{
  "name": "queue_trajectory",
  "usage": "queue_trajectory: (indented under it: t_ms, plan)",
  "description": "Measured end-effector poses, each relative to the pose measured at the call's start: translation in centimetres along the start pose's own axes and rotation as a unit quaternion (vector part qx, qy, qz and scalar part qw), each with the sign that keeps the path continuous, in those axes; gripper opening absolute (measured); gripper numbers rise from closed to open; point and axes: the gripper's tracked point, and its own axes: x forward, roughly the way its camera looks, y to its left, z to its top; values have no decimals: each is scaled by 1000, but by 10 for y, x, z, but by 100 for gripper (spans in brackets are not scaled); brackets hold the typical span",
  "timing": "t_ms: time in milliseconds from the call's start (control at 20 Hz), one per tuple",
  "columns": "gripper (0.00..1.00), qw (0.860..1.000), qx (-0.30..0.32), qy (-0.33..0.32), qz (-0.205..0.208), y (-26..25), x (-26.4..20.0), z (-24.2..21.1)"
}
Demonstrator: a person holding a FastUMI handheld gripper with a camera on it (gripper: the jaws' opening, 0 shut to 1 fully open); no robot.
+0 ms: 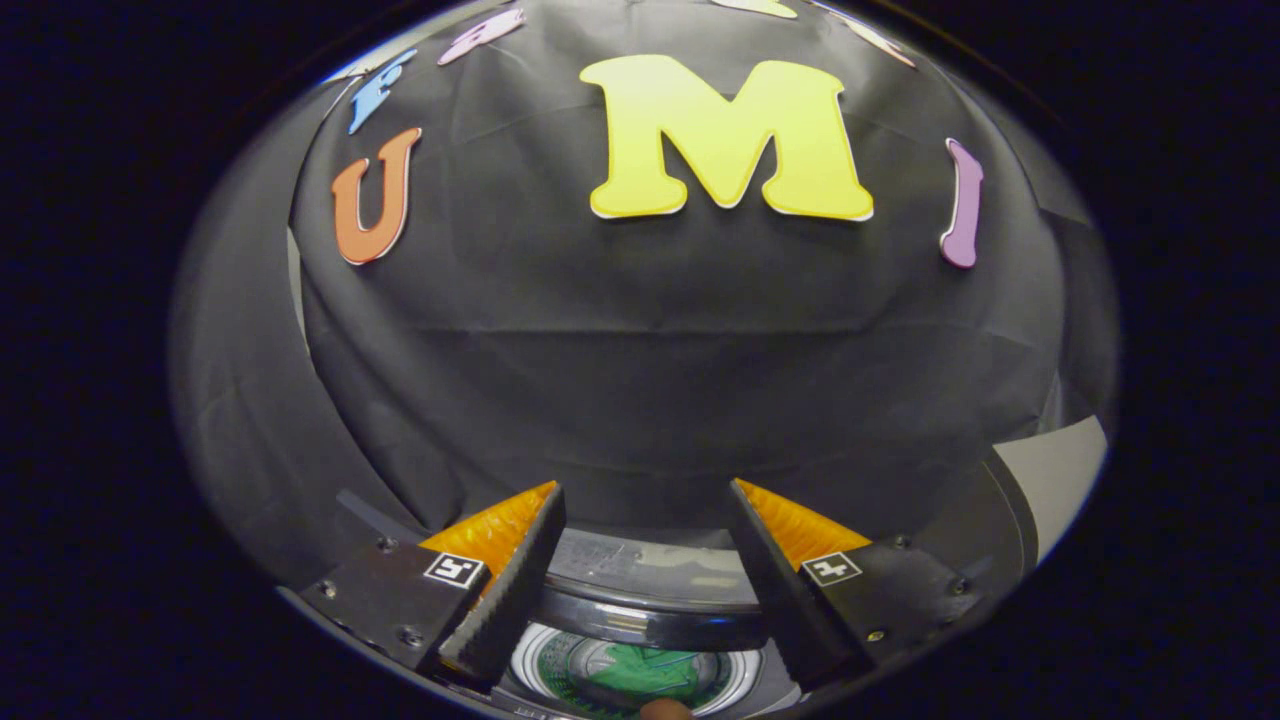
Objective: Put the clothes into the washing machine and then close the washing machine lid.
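Gripper (648, 500) fingers spread, nothing between them, washing machine (640, 600) drum open below, green clothes (640, 668) inside, booth wall (660, 380) beyond

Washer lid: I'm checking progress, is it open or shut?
Open: the drum shows below the gripper, with green cloth inside. Jaws apart, holding nothing.

washing machine (640, 620) mostly cut off below, green clothes (645, 672) partly hidden (drum interior), gripper (645, 510) bases cropped
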Motion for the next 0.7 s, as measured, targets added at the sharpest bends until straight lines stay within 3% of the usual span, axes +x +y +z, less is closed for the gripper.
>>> queue_trajectory:
  t_ms: [350,700]
  plan:
    - [100,1000,0,-15,0,7,-20,-24]
    - [99,998,57,25,1,7,-45,-77]
